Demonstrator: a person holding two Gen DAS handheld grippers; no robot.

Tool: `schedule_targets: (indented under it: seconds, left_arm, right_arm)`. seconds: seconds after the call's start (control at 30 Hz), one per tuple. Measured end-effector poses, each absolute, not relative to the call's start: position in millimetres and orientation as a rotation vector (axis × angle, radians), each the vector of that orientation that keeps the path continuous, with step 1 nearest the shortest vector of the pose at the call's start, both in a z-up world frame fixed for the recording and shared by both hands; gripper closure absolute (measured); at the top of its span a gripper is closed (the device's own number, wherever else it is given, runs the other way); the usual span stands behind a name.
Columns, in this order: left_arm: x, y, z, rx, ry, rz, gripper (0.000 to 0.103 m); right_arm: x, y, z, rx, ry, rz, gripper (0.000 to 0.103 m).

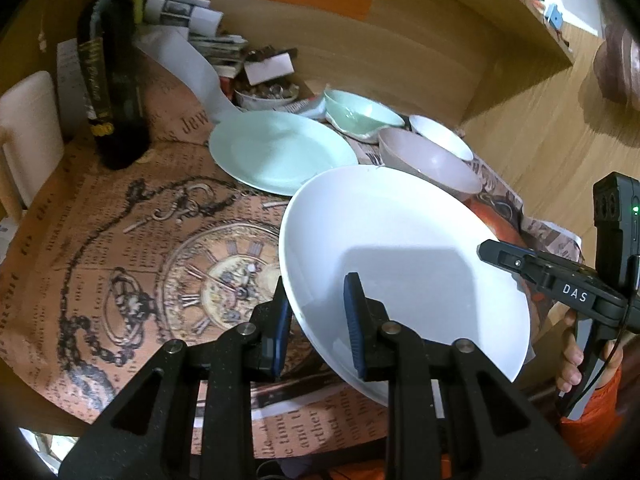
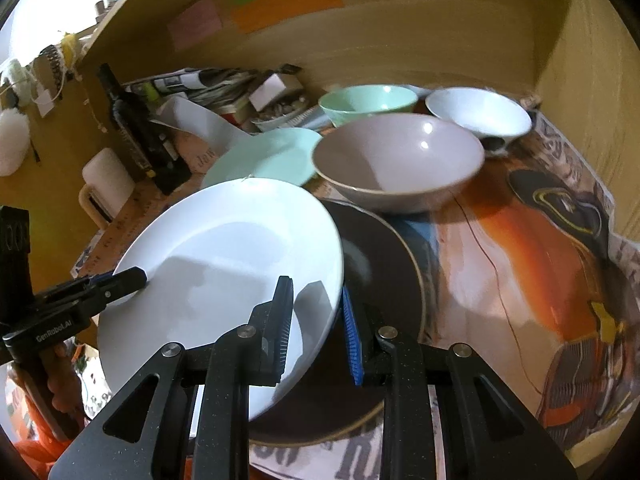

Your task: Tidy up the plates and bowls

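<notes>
A white plate (image 1: 404, 264) (image 2: 224, 264) is held tilted above the table by both grippers. My left gripper (image 1: 318, 316) straddles its left rim, and my right gripper (image 2: 316, 320) straddles its right rim; both look shut on it. Under it lies a dark brown plate (image 2: 380, 280). Behind stand a mint plate (image 1: 280, 152) (image 2: 264, 156), a grey-pink bowl (image 1: 428, 160) (image 2: 400, 160), a mint bowl (image 1: 360, 114) (image 2: 368, 102) and a white bowl (image 1: 440, 136) (image 2: 480, 114).
A dark wine bottle (image 1: 112, 80) (image 2: 136, 128) stands at the left. A white mug (image 1: 28, 132) (image 2: 106, 186), papers and a small dish of clutter (image 1: 264, 94) crowd the back. Wooden walls (image 2: 400, 40) close the back and right. Printed paper (image 1: 140, 240) covers the table.
</notes>
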State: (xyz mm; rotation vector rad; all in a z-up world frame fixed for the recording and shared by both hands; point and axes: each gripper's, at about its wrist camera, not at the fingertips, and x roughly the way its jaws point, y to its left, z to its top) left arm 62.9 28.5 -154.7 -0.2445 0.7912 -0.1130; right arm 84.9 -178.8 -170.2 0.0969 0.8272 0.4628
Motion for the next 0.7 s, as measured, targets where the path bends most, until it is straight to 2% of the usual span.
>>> schedule_targets:
  seconds: [0.7]
  left_arm:
    - [88, 3, -173, -0.199, 0.861, -0.145, 0.076]
  right_arm:
    - [91, -204, -189, 0.162, 0.881, 0.403, 0.081]
